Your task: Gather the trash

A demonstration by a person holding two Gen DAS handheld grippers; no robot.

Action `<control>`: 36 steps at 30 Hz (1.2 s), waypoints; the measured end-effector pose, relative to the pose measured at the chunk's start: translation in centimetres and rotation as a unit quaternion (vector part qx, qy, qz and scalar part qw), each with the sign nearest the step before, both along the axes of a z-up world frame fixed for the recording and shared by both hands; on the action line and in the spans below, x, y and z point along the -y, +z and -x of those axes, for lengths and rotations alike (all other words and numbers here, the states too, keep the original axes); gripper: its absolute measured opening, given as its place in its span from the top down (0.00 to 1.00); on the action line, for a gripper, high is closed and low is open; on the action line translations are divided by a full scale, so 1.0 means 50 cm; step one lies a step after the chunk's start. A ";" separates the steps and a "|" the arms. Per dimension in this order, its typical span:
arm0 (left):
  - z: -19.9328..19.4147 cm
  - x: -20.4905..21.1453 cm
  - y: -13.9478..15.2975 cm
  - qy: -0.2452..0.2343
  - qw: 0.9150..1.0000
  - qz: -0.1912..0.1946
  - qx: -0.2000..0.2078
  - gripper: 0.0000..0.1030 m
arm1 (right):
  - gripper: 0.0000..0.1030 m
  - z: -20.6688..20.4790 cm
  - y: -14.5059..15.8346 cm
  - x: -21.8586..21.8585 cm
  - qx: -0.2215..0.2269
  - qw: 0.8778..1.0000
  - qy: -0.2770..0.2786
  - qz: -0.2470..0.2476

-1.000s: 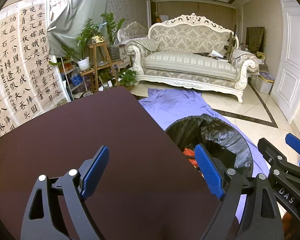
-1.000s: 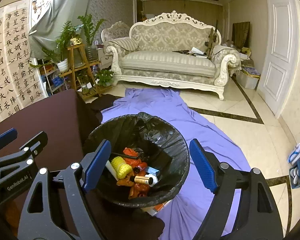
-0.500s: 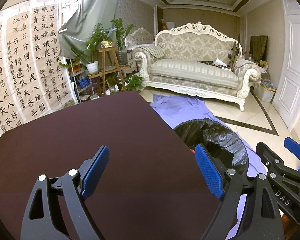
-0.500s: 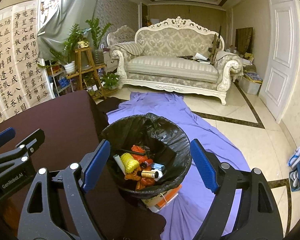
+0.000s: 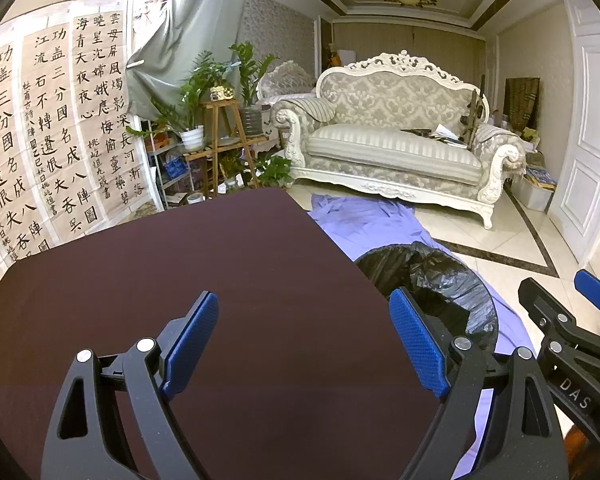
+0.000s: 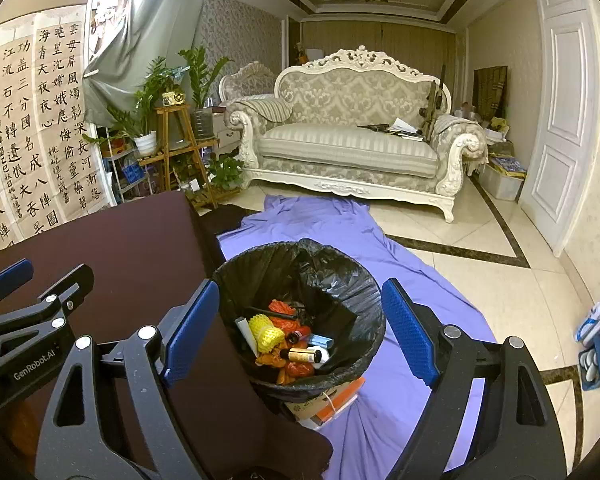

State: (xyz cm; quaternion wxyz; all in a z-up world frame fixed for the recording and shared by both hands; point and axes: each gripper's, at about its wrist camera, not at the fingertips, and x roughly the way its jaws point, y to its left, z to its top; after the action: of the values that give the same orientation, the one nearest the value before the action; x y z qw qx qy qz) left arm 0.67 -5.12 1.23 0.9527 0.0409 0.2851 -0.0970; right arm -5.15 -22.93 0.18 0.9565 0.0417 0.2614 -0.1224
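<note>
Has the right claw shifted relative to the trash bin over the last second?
Yes. In the right wrist view the right claw has drawn back and risen: the trash bin sits smaller between its fingers, and more purple sheet shows beyond it.

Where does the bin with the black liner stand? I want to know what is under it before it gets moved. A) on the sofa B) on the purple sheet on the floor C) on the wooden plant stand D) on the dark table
B: the bin stands on the purple sheet spread over the floor, beside the dark table.
</note>
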 end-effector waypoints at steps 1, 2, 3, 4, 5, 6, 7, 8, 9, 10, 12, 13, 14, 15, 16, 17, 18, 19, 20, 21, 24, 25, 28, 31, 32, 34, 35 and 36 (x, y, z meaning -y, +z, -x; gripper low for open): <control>0.001 0.000 0.000 0.000 1.000 -0.001 0.001 0.18 | 0.21 0.000 0.000 0.000 0.000 1.000 0.000 0.000; 0.001 0.001 0.000 0.001 1.000 -0.002 0.001 0.18 | 0.21 0.000 0.000 0.000 0.000 1.000 0.000 0.000; 0.001 0.001 0.000 0.001 1.000 -0.001 0.001 0.18 | 0.21 0.000 0.000 0.000 0.000 1.000 0.000 0.000; 0.001 0.001 0.000 0.000 1.000 0.000 0.001 0.18 | 0.21 0.000 0.000 0.000 0.000 1.000 -0.001 0.000; 0.001 0.000 0.000 0.000 1.000 0.000 0.000 0.18 | 0.21 0.000 0.000 0.000 0.000 1.000 -0.001 0.000; 0.001 0.001 0.000 0.001 1.000 0.000 0.001 0.18 | 0.21 0.000 0.000 0.000 0.000 1.000 -0.001 0.000; 0.001 0.002 0.000 0.001 1.000 -0.001 0.001 0.18 | 0.21 0.000 0.000 0.001 -0.001 1.000 0.000 0.000; 0.001 0.002 0.000 0.000 1.000 -0.001 0.001 0.18 | 0.21 0.000 0.000 0.001 0.000 1.000 0.000 0.000; 0.000 0.001 -0.001 0.000 1.000 -0.001 0.000 0.18 | 0.21 0.000 0.000 0.001 0.000 1.000 0.000 0.000; 0.001 0.002 -0.001 0.001 1.000 0.000 -0.001 0.18 | 0.21 0.000 0.000 0.001 0.000 1.000 0.000 0.000; 0.002 0.001 0.000 0.001 1.000 0.001 -0.002 0.18 | 0.21 0.000 0.000 0.002 0.000 1.000 0.000 0.000; 0.003 0.003 -0.001 0.001 1.000 0.002 -0.004 0.18 | 0.21 0.000 0.000 0.002 0.000 1.000 0.000 0.000; 0.004 0.003 -0.001 0.001 1.000 0.001 -0.003 0.18 | 0.21 0.000 0.000 0.002 0.000 1.000 0.000 0.000; 0.004 0.002 0.000 0.000 1.000 0.001 -0.003 0.18 | 0.21 0.000 0.000 0.002 0.000 1.000 0.000 0.000; 0.003 0.002 0.000 0.001 1.000 0.001 -0.003 0.18 | 0.21 0.000 0.000 0.002 0.000 1.000 0.000 0.000; 0.003 0.002 -0.001 0.001 1.000 0.002 -0.003 0.18 | 0.21 0.000 0.000 0.002 0.000 1.000 0.000 0.001; 0.003 0.002 -0.001 0.001 1.000 0.002 -0.003 0.18 | 0.21 0.001 0.000 0.001 0.000 1.000 0.000 0.000; 0.003 0.001 -0.001 0.001 1.000 0.002 -0.003 0.18 | 0.21 0.000 0.000 0.002 0.000 1.000 0.000 0.000; 0.003 0.001 -0.001 0.000 1.000 0.001 -0.003 0.18 | 0.21 0.000 0.000 0.002 0.000 1.000 0.000 0.000; 0.002 0.001 -0.001 0.000 1.000 0.001 -0.003 0.18 | 0.21 0.000 -0.001 0.002 0.000 1.000 0.000 0.000; 0.002 0.000 0.000 0.000 1.000 0.002 -0.003 0.18 | 0.21 0.000 0.000 0.001 0.000 1.000 0.000 0.000; 0.002 0.000 0.000 0.000 1.000 0.001 -0.003 0.18 | 0.21 0.000 0.000 0.001 0.000 1.000 0.000 0.000; 0.002 -0.001 0.000 0.000 1.000 0.002 -0.004 0.18 | 0.21 0.000 0.000 0.000 -0.001 1.000 0.001 0.001; 0.004 0.001 -0.002 0.000 1.000 0.002 -0.004 0.18 | 0.21 0.001 -0.001 -0.001 -0.001 1.000 0.000 0.001; 0.004 0.001 -0.002 0.000 1.000 0.001 -0.004 0.18 | 0.21 0.001 0.000 -0.001 0.000 1.000 0.000 0.000; 0.003 0.000 -0.001 0.001 1.000 0.002 -0.004 0.18 | 0.21 0.001 -0.001 -0.001 0.000 1.000 0.000 0.001; 0.003 0.000 -0.001 0.001 1.000 0.003 -0.004 0.18 | 0.21 0.001 0.000 -0.002 0.000 1.000 0.000 0.001; 0.002 -0.001 -0.001 0.000 1.000 0.003 -0.004 0.18 | 0.21 0.001 -0.001 -0.001 -0.001 1.000 0.001 0.001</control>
State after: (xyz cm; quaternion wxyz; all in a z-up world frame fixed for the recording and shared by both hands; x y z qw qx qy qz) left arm 0.55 -5.08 1.18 0.9515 0.0378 0.2890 -0.0984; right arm -5.19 -22.86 0.15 0.9565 0.0408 0.2619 -0.1221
